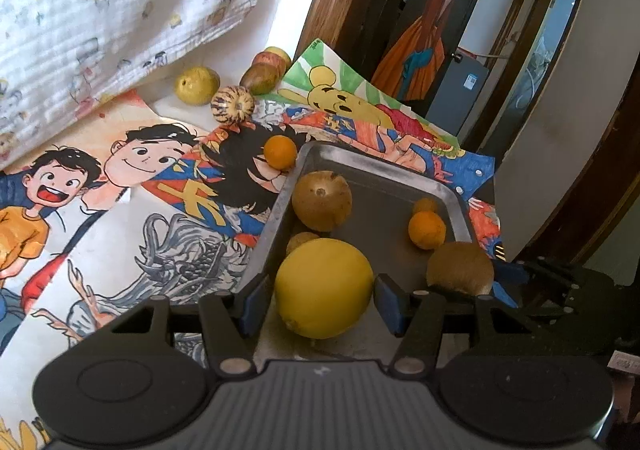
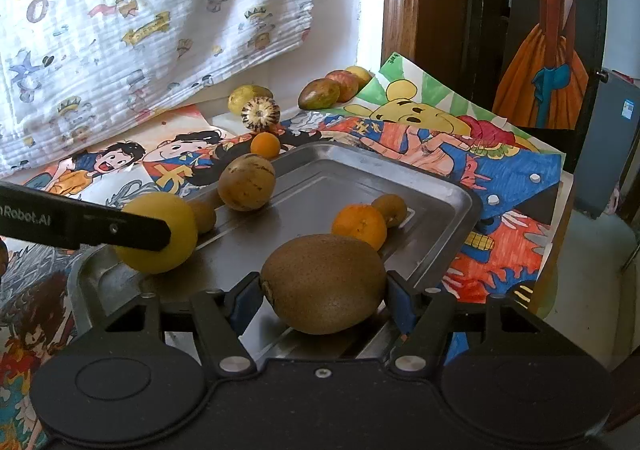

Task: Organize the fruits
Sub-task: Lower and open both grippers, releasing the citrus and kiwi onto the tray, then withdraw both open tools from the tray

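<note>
Fruits fill the left wrist view: a yellow lemon [image 1: 323,288] sits between the blue pads of the left hand-held gripper [image 1: 320,300], which closes on it over the metal tray [image 1: 384,170]. In the right wrist view, a brown kiwi [image 2: 323,282] is clamped in the right hand-held gripper [image 2: 320,304], above the tray's near edge, beside an orange [image 2: 359,225].

Both cameras sit low and close over the near edge of the metal tray [image 1: 384,170] [image 2: 440,190], each looking forward along its own tool toward the hanging cloth [image 1: 100,10] [image 2: 140,10]. The left view angles in from the left; both share the tray, fruit and drawings.
</note>
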### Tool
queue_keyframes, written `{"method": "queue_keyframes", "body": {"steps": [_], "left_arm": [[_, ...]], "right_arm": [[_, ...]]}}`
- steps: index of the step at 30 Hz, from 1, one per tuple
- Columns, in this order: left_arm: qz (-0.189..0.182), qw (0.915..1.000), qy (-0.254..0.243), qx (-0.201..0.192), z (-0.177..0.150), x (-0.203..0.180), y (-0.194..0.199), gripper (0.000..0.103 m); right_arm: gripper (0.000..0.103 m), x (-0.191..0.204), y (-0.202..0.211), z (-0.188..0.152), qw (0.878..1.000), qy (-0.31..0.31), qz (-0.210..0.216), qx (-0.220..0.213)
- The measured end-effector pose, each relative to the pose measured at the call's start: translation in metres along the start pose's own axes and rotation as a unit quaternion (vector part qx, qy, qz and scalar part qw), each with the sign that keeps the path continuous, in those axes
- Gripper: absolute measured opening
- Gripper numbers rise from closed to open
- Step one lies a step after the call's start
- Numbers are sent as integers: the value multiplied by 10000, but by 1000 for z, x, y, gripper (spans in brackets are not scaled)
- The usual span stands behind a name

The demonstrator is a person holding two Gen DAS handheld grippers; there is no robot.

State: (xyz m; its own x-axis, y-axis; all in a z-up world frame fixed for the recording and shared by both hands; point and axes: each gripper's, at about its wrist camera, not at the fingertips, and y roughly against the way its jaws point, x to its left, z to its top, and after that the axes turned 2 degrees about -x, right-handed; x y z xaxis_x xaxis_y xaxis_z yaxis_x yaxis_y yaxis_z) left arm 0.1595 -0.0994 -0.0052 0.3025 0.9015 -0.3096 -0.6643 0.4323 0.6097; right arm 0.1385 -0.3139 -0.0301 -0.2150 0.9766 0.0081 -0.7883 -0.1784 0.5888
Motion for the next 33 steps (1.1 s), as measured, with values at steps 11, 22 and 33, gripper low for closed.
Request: {"method": "queue_keyframes", "body": {"steps": [11,22,33], "left_arm": [[179,9991,16,-391,-5,1,35,85],[555,9968,136,-553,-21,13,75,103],[1209,9921,248,-214,-52,32,111,103]], "right_arm": [[85,3,30,0,9994,-300,-25,-176],[102,29,70,-1,9978,-625,68,-212],[102,71,103,-12,9957,-842,15,393]]}}
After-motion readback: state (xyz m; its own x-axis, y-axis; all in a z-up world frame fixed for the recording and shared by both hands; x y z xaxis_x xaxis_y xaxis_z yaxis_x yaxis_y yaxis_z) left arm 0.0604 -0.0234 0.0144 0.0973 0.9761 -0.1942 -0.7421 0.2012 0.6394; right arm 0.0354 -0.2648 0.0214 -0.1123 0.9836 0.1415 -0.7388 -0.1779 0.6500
